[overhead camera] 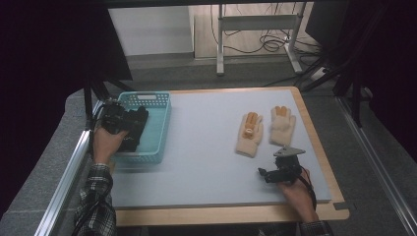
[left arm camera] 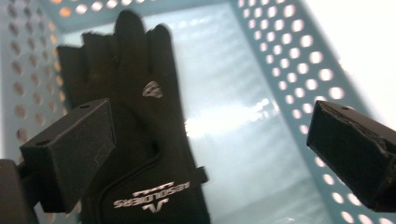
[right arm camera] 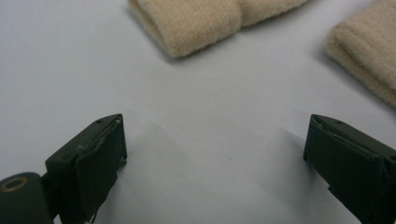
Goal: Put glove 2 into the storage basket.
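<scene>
Left hand-held gripper point(overhead camera: 140, 118) hangs over the turquoise basket point(overhead camera: 160, 129) at the left of the high view, jaws spread wide with nothing between them. Below it, a black glove point(left arm camera: 140, 121) lies flat on the basket floor, fingers toward the upper left of the left gripper view; no other contents can be made out. Right hand-held gripper point(overhead camera: 262, 173) rests at lower right of the counter point(overhead camera: 206, 147), jaws also apart and empty, just short of two beige gloves point(overhead camera: 249, 135) point(overhead camera: 282, 125) lying side by side. These knitted gloves should be light, soft and limp; a pinch across the thick cuff looks most secure.
</scene>
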The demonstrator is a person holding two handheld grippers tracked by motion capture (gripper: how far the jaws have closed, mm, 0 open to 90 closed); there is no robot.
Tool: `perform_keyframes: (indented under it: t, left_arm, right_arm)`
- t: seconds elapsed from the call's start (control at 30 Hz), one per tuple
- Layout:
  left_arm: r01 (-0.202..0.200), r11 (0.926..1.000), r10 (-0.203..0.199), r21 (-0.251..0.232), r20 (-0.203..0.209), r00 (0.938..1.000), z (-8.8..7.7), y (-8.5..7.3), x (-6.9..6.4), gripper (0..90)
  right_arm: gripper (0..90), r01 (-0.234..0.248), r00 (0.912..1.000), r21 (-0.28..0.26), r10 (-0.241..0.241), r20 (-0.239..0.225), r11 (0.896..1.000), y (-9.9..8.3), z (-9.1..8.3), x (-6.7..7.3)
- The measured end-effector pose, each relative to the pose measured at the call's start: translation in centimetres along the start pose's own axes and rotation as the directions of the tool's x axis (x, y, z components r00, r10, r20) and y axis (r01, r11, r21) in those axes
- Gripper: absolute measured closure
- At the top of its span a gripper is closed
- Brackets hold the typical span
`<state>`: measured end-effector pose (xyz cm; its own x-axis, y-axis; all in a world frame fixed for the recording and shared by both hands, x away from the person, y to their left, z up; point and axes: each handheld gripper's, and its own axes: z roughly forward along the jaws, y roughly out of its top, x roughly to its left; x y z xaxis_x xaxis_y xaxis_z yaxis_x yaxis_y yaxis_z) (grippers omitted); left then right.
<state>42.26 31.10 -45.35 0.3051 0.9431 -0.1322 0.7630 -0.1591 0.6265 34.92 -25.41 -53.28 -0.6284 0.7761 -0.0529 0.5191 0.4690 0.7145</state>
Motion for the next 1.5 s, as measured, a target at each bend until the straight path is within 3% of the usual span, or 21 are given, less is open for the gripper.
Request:
perform_keyframes:
  t: [0.23,0.5,0.73,0.77,0.8,1.03,1.23,1.33,1.43,1.5]
  left_arm:
    - [-0.07,0.995,0.072,-0.071,0.032,0.9969,-0.9,0.3,-2.7,1.3]
    - [-0.156,0.9811,0.166,-0.115,0.083,0.9827,-1.2,0.2,-6.4,0.1]
    - [-0.219,0.9651,0.239,-0.143,0.142,0.9605,-0.8,-0.9,-9.5,0.0]
    - [-0.219,0.9651,0.239,-0.143,0.142,0.9605,-0.8,-0.9,-9.5,0.0]
    - [-0.232,0.9605,0.257,-0.153,0.165,0.9524,-0.6,-1.2,-10.4,0.0]
    - [-0.265,0.9461,0.303,-0.186,0.215,0.9287,0.3,-2.3,-13.3,0.0]
    - [-0.301,0.9292,0.35,-0.214,0.253,0.9018,0.9,-3.8,-15.9,0.0]
    - [-0.306,0.9257,0.361,-0.222,0.277,0.8906,1.5,-4.7,-16.9,0.0]
    - [-0.324,0.9214,0.375,-0.215,0.269,0.8875,2.2,-5.7,-17.6,0.0]
    - [-0.329,0.9225,0.375,-0.201,0.266,0.888,2.9,-6.5,-18.0,0.0]
  right_arm:
    - [5.8,0.001,1.0,0.0,-0.001,0.0,1.0,0.0,0.0,0.0]
    - [5.8,0.002,1.0,0.0,-0.002,0.001,1.0,0.0,0.0,0.0]
    - [5.8,-0.001,1.0,0.0,0.001,0.001,1.0,0.0,0.0,0.0]
    - [5.8,-0.002,1.0,0.0,0.002,0.001,1.0,0.0,0.0,0.0]
    - [5.8,-0.001,1.0,0.0,0.001,0.0,1.0,0.0,0.0,0.0]
    - [5.8,0.002,1.0,-0.001,-0.002,0.001,1.0,0.0,0.0,0.0]
    - [5.8,0.004,1.0,-0.001,-0.004,0.002,1.0,0.0,0.0,0.0]
    - [5.8,0.004,1.0,-0.001,-0.004,0.001,1.0,0.0,0.0,0.0]
    - [5.8,0.005,1.0,-0.002,-0.005,0.002,1.0,0.0,0.0,0.0]
    - [5.9,0.007,1.0,-0.003,-0.007,0.002,1.0,0.0,0.0,0.0]
